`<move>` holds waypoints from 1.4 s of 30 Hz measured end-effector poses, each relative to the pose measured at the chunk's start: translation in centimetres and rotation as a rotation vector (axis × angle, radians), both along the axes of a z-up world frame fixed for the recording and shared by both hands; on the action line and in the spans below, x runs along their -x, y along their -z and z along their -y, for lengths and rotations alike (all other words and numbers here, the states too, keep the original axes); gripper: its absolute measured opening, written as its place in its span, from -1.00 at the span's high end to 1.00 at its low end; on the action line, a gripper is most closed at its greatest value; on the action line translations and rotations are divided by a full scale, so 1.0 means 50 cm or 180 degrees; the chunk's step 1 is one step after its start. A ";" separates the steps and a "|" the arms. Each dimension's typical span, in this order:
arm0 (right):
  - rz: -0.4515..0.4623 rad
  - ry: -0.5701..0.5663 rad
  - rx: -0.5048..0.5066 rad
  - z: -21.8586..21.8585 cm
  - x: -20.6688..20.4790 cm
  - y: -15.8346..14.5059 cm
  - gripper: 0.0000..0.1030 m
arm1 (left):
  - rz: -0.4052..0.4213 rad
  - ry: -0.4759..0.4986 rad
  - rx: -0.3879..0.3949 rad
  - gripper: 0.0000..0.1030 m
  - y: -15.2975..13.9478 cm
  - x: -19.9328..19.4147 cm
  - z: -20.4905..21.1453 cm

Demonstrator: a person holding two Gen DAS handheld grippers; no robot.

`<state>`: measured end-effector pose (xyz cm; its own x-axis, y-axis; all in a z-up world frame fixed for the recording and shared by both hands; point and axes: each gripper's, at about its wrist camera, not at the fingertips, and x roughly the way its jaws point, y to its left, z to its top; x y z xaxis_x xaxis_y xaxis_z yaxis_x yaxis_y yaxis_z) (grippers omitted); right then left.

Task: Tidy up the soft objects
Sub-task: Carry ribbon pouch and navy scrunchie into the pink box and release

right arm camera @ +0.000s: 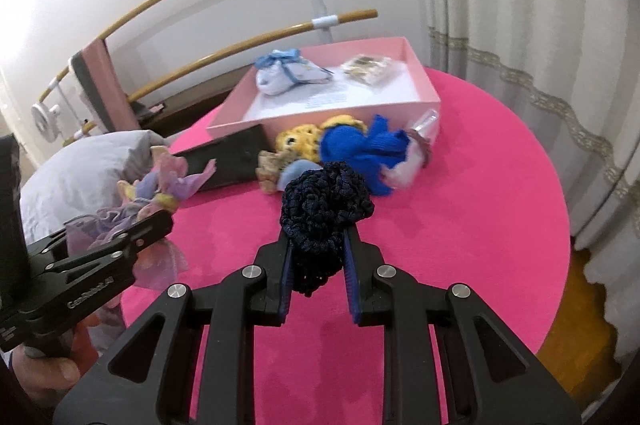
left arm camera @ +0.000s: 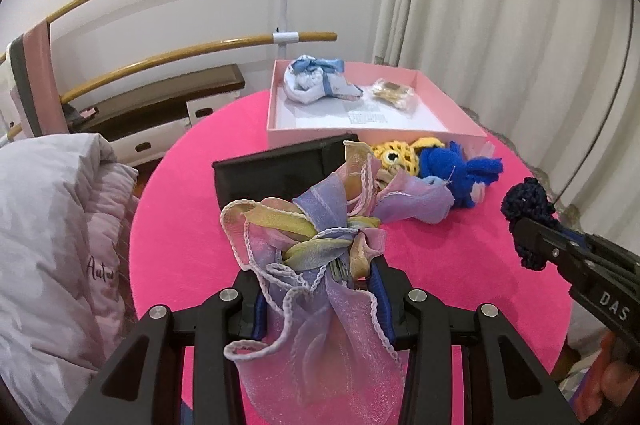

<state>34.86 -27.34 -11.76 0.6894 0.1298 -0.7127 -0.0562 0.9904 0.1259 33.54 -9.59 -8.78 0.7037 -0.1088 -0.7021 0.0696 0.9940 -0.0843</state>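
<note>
My left gripper (left arm camera: 320, 277) is shut on a pastel organza ribbon bow (left arm camera: 316, 237) and holds it above the pink table; it shows at the left of the right wrist view (right arm camera: 152, 201). My right gripper (right arm camera: 316, 245) is shut on a dark navy crocheted scrunchie (right arm camera: 324, 201), also seen at the right of the left wrist view (left arm camera: 528, 217). A pink box (left arm camera: 456, 133) at the table's far side holds a white-and-blue bundle (left arm camera: 316, 81) and a small packet (left arm camera: 394, 91). A yellow crochet toy (left arm camera: 394, 155) and a blue knitted piece (left arm camera: 460, 169) lie in front of the box.
A black flat case (left arm camera: 280, 169) lies on the round pink table (left arm camera: 460, 265) beside the box. A grey pillow (left arm camera: 52, 245) sits left of the table. Wooden rails (left arm camera: 180, 49) and a curtain (left arm camera: 500, 5) stand behind.
</note>
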 end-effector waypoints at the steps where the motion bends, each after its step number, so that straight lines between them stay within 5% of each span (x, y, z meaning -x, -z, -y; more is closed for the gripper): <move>1: 0.0012 -0.0023 -0.0007 -0.005 0.002 -0.004 0.62 | 0.0010 -0.0006 -0.0001 0.26 -0.004 0.004 -0.002; 14: 0.0227 -0.0186 -0.0015 -0.007 -0.023 -0.079 0.62 | 0.0258 -0.0110 -0.0024 0.25 -0.086 -0.026 -0.035; 27: 0.0429 -0.0168 0.0052 0.034 -0.212 -0.189 0.61 | 0.0402 -0.0121 0.0128 0.23 -0.178 -0.235 -0.044; 42: 0.0050 -0.0072 -0.0010 0.085 -0.419 -0.124 0.59 | 0.0121 0.0028 0.0145 0.21 -0.139 -0.510 0.041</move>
